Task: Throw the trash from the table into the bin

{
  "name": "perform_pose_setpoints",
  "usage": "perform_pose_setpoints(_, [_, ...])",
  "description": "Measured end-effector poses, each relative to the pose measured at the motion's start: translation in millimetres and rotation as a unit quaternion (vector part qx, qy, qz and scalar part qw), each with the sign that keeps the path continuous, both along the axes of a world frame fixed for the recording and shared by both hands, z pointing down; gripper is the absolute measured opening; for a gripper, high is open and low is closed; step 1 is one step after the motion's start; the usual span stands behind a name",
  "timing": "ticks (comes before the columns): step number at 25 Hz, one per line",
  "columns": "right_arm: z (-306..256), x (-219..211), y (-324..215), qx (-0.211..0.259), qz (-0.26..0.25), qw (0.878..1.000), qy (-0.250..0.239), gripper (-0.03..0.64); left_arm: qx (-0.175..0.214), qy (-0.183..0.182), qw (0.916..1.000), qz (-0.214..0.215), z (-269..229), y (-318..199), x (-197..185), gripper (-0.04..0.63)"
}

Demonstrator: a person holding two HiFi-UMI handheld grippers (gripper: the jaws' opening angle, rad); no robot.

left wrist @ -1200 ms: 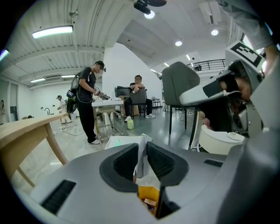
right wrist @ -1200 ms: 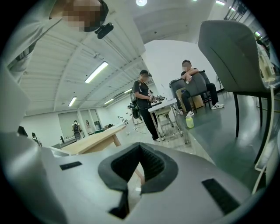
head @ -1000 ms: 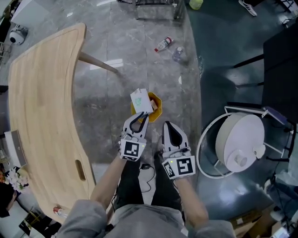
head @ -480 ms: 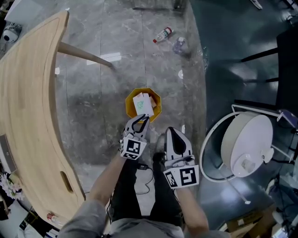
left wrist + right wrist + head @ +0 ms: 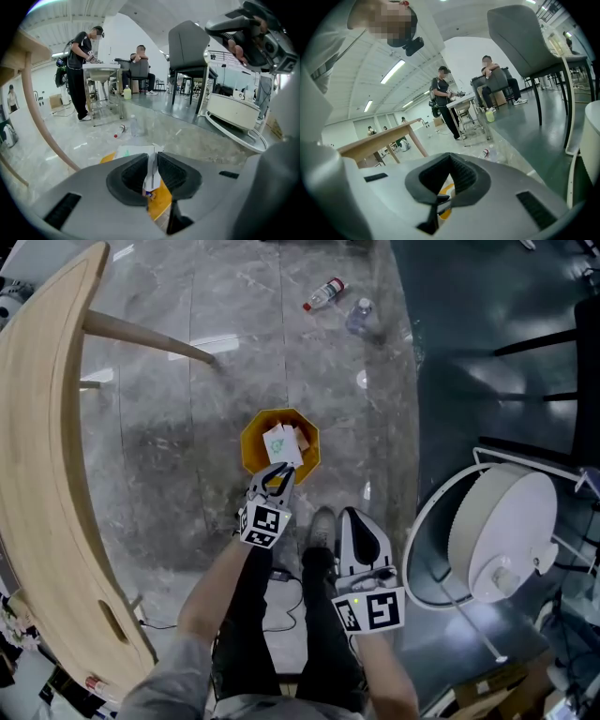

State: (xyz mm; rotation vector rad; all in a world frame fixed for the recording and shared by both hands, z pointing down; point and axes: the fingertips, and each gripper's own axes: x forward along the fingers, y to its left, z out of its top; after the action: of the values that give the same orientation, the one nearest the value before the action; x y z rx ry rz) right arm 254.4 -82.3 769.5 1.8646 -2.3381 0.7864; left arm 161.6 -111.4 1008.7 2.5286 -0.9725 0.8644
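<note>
Left hand-held gripper (image 5: 151, 161) jaws pinching white paper scrap (image 5: 136, 151); yellow bin (image 5: 161, 202) just beyond; bottle (image 5: 120, 131) on floor.

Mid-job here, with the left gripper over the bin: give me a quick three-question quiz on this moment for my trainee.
1. True or false: the left gripper is shut on a flat white paper piece.
2. In the head view, which thing does that paper overlap?
A. the yellow octagonal bin on the grey floor
B. the curved wooden table
C. the white round drum on its stand
3. Fill in the missing word: the jaws of the right gripper are ____, with nothing between them.

Key: 1 true; 2 A; 3 shut.
</note>
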Motion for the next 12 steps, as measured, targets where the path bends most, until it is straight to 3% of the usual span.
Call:
perform_pose_setpoints(3, [6, 4, 4, -0.005, 0.002, 1.000, -0.001, 0.003, -0.021, -0.006, 0.9996, -0.017, 13, -2, -2, 0.092])
perform_pose_setpoints(12, [3, 9, 2, -0.010, 0.001, 1.000, -0.002, 0.003, -0.023, -0.002, 0.9992, -0.032, 0, -9, -4, 0.092])
